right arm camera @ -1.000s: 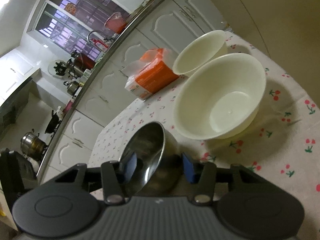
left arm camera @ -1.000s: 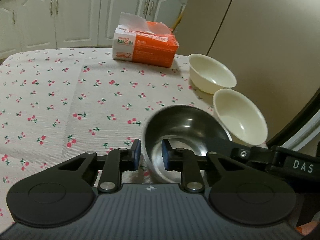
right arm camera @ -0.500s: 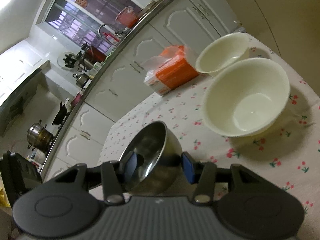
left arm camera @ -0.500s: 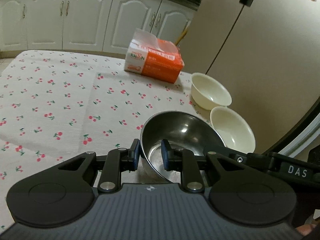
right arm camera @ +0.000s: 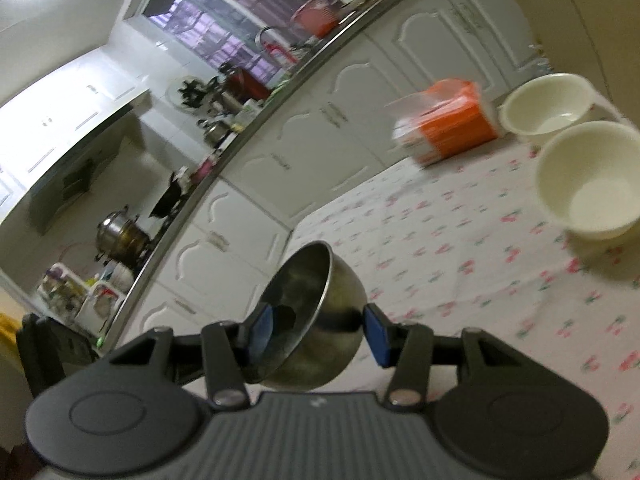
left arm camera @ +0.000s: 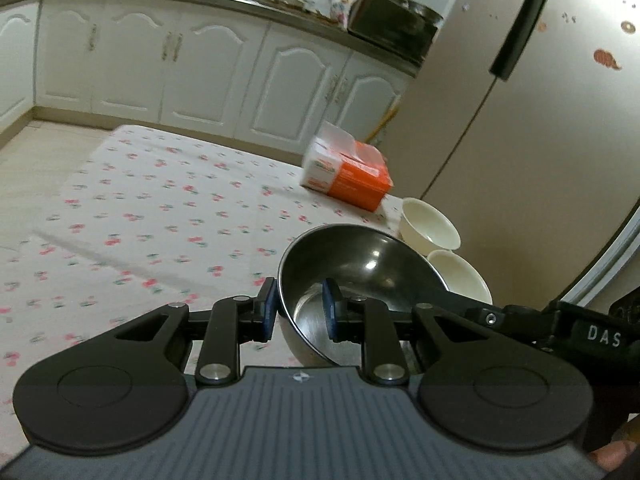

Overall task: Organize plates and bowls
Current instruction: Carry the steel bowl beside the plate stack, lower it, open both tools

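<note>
A steel bowl (left arm camera: 360,264) is held up above the cherry-print table (left arm camera: 160,216). My left gripper (left arm camera: 299,310) is shut on its near rim, one pad inside and one outside. My right gripper (right arm camera: 318,334) straddles the same bowl (right arm camera: 316,308); its left pad is inside the bowl, and its right pad stands about level with the outer wall. Contact is unclear. Two cream bowls (left arm camera: 430,224) (left arm camera: 460,276) sit side by side at the table's right edge, also seen in the right wrist view (right arm camera: 548,106) (right arm camera: 590,180).
An orange and white tissue box (left arm camera: 346,176) sits at the table's far right, next to the cream bowls. A beige fridge door (left arm camera: 540,140) rises just right of the table. White kitchen cabinets (left arm camera: 200,68) line the far wall.
Both grippers have lifted the steel bowl up and back from the table. The cream bowls and tissue box now look smaller and farther away.
</note>
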A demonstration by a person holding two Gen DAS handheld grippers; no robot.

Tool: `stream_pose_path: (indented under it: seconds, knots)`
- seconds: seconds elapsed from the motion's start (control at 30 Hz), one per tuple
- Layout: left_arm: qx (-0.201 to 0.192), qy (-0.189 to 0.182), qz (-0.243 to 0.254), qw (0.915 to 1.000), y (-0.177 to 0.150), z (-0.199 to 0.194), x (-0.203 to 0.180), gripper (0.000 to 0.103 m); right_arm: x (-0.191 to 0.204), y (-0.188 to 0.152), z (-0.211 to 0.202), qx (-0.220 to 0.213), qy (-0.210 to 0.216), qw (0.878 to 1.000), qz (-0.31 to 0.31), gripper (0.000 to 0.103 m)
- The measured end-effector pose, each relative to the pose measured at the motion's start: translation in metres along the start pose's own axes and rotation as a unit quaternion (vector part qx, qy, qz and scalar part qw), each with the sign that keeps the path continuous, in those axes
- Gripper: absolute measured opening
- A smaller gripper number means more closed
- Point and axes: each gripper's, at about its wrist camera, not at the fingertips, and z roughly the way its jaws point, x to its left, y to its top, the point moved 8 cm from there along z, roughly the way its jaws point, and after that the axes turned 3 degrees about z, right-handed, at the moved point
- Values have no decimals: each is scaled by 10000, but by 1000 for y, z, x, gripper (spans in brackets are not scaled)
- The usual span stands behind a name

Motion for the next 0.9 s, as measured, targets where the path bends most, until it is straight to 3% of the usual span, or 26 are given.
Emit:
stream_pose_path:
  seconds: [0.4, 0.7, 0.9]
  knots:
    - [-338, 495, -379, 9975, -23, -78, 68, 24, 68, -66, 34, 606, 477, 9968, -216, 53]
    - [-276, 811, -706, 9938, -57, -85, 100, 24, 75, -126, 56, 1198, 360, 9919, -216, 54]
    - [-204, 833, -1032, 9910, -71, -89, 115, 24, 76, -151, 61, 1397, 280, 9895, -257, 55]
